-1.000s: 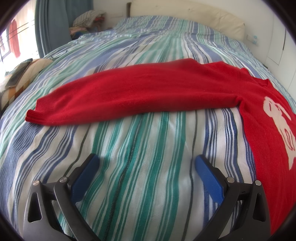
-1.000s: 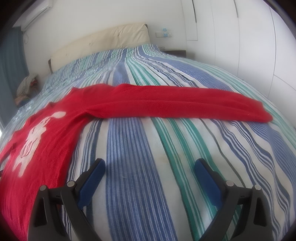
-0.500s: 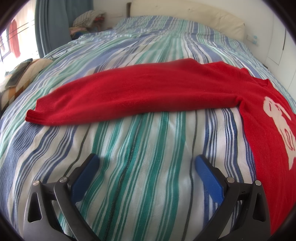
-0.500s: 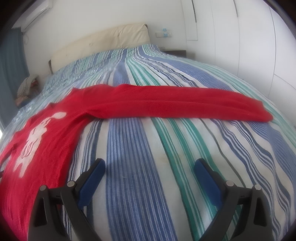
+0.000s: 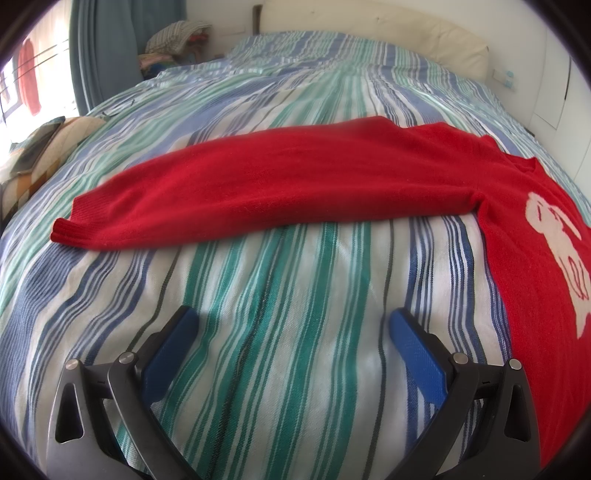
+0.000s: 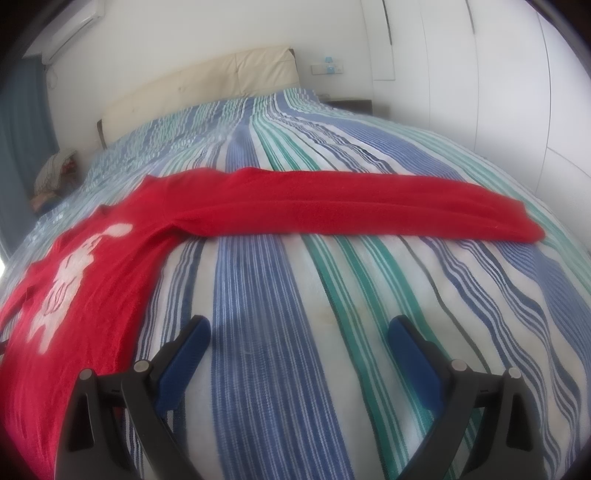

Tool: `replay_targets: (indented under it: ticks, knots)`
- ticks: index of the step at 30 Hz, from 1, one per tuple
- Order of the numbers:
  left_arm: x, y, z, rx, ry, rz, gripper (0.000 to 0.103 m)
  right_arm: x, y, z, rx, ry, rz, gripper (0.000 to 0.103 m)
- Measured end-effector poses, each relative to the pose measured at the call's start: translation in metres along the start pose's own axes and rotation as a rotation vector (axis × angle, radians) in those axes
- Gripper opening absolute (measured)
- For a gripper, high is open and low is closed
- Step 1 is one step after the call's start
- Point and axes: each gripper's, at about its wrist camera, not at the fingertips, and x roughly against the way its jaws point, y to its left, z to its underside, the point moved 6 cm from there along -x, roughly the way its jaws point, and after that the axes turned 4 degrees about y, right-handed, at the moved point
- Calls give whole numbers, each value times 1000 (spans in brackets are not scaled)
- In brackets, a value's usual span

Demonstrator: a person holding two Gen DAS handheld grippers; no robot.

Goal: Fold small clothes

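A bed with a blue, green and white striped cover (image 5: 280, 295) fills both views. At the top sits a cream padded headboard (image 6: 207, 85). Upper left in the left view hangs a grey-blue curtain (image 5: 103, 48), beside a heap of folded cloth (image 5: 177, 35). White wardrobe doors (image 6: 498, 74) fill the right view's upper right.

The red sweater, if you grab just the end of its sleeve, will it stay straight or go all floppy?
Probably floppy. The red sweater looks like soft knit and lies limp, following the bed's curve. Lifted by one sleeve, the rest would likely dangle and drag. It looks fuzzy rather than slick, so it should not slip easily.
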Motion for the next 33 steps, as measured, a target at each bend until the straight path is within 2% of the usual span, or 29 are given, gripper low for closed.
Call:
replay_targets:
  ticks: [27, 33]
  knots:
    - [-3, -2, -2, -4, 5, -12, 103, 2, 1, 1, -7, -4, -8, 96]
    - [-2, -2, -4, -36, 67, 11, 103, -1, 1, 1, -8, 22, -7, 96]
